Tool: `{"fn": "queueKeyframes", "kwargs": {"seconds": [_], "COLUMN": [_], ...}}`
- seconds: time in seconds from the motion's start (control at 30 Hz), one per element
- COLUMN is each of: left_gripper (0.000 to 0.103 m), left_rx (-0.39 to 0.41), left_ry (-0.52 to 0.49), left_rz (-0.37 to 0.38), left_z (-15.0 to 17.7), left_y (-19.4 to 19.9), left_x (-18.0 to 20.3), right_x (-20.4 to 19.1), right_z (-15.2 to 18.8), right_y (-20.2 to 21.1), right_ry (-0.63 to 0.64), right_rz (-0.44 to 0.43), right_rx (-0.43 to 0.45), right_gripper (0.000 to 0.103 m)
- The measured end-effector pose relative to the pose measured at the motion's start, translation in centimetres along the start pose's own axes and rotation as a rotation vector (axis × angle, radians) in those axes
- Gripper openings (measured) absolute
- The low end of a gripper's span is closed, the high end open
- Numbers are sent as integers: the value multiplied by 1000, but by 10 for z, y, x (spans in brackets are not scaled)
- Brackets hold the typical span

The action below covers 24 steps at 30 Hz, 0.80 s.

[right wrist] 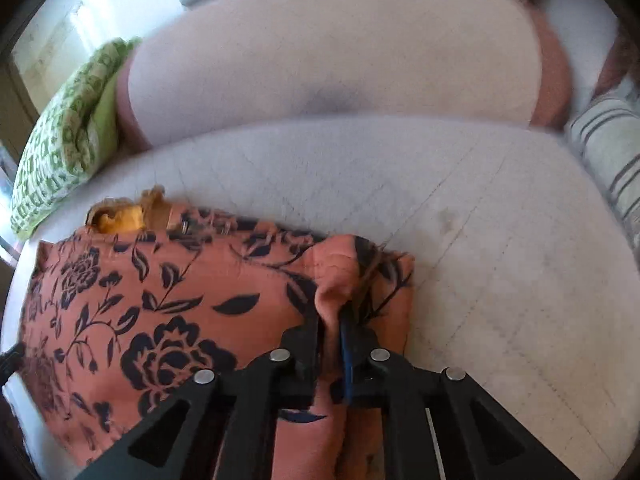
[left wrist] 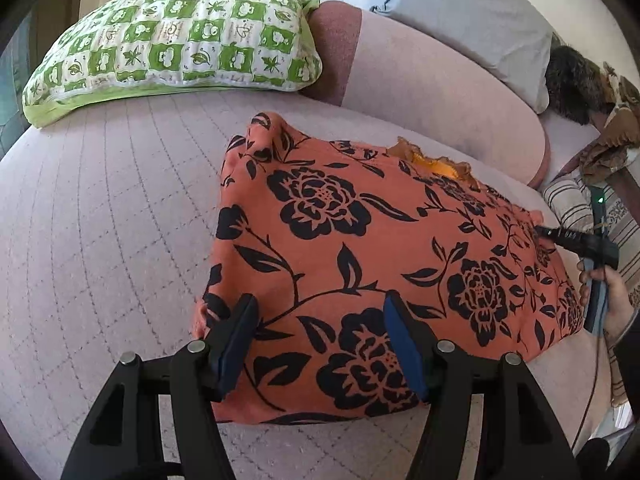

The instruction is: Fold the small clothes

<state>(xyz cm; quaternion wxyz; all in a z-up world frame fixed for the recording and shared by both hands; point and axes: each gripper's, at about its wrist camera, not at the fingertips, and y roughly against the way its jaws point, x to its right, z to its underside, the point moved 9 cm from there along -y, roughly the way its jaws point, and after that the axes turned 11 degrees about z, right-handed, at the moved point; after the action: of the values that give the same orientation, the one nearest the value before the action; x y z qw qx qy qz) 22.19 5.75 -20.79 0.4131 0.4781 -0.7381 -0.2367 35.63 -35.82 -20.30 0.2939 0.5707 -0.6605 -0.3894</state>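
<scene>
Green checked quilted pillow [left wrist: 176, 32] lying at ten o'clock, orange floral garment [left wrist: 380, 260] resting centre on pale quilted mattress [left wrist: 100, 220], left gripper [left wrist: 320, 344] spreading over its near edge, right gripper [right wrist: 330, 320] pinching a raised fold.

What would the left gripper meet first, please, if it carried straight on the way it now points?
Most likely the orange floral garment: the left gripper points down at its near edge, fingers open over the cloth. Whether they already touch it is unclear. The quilted bed cover lies underneath.
</scene>
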Motion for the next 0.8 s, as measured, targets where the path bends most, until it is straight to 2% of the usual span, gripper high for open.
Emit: {"fn": "queueKeyframes", "kwargs": {"seconds": [0.03, 0.07, 0.1, 0.17, 0.23, 0.3, 0.33, 0.37, 0.4, 0.43, 0.47, 0.5, 0.53, 0.57, 0.6, 0.67, 0.7, 0.73, 0.8], "left_gripper": [67, 67, 67, 67, 69, 69, 69, 69, 69, 69, 69, 69, 69, 69, 73, 77, 78, 78, 78], "left_rx": [-12, -30, -45, -45, -47, -44, -41, -38, -29, -18, -9, 5, 33, 70, 102, 150, 178, 180, 157], "left_ry": [-13, -31, -50, -74, -87, -69, -57, -45, -29, -12, 6, 33, 58, 84, 117, 212, 302, 350, 459], "left_rz": [1, -7, -22, -37, -50, -50, -48, -44, -36, -30, -29, -35, -38, -34, -37, -40, -20, -9, 18], "left_z": [0, 2, 4, 5, 5, 4, 3, 2, 0, -1, -1, -2, -4, -4, -3, 4, 12, 17, 31], "left_y": [-1, -4, -6, -7, -8, -9, -8, -7, -2, 2, 8, 17, 30, 45, 57, 74, 80, 80, 70], "left_x": [1, 1, 1, 2, 4, 5, 5, 6, 6, 5, 4, 0, -5, -10, -16, -31, -41, -45, -53], "right_x": [2, 4, 6, 3, -9, -35, -42, -48, -50, -30, -15, 8, 20, 24, 27, 31, 32, 30, 29], "right_z": [1, -1, -4, -4, 3, 23, 33, 46, 65, 86, 96, 104, 102, 97, 95, 105, 114, 127, 148], "right_y": [2, 12, 24, 55, 80, 101, 105, 105, 92, 71, 54, 43, 54, 72, 92, 120, 125, 124, 106], "right_ry": [-15, -1, 4, -6, -15, 9, 1, -8, 4, -8, -48, -182, -239, -258, -277, -372, -414, -460, -570], "right_rz": [-3, 22, 34, -28, -137, -307, -359, -409, -392, -295, -236, -235, -244, -262, -274, -302, -312, -342, -344], "right_rx": [-11, 16, 50, 90, 104, 39, 17, -25, -89, -144, -187, -214, -177, -117, -52, 15, 10, -13, -70], "right_gripper": [26, 32, 32, 32, 35, 73, 74, 74, 74, 74, 69, 40, 37, 40, 62, 91, 93, 93, 93]}}
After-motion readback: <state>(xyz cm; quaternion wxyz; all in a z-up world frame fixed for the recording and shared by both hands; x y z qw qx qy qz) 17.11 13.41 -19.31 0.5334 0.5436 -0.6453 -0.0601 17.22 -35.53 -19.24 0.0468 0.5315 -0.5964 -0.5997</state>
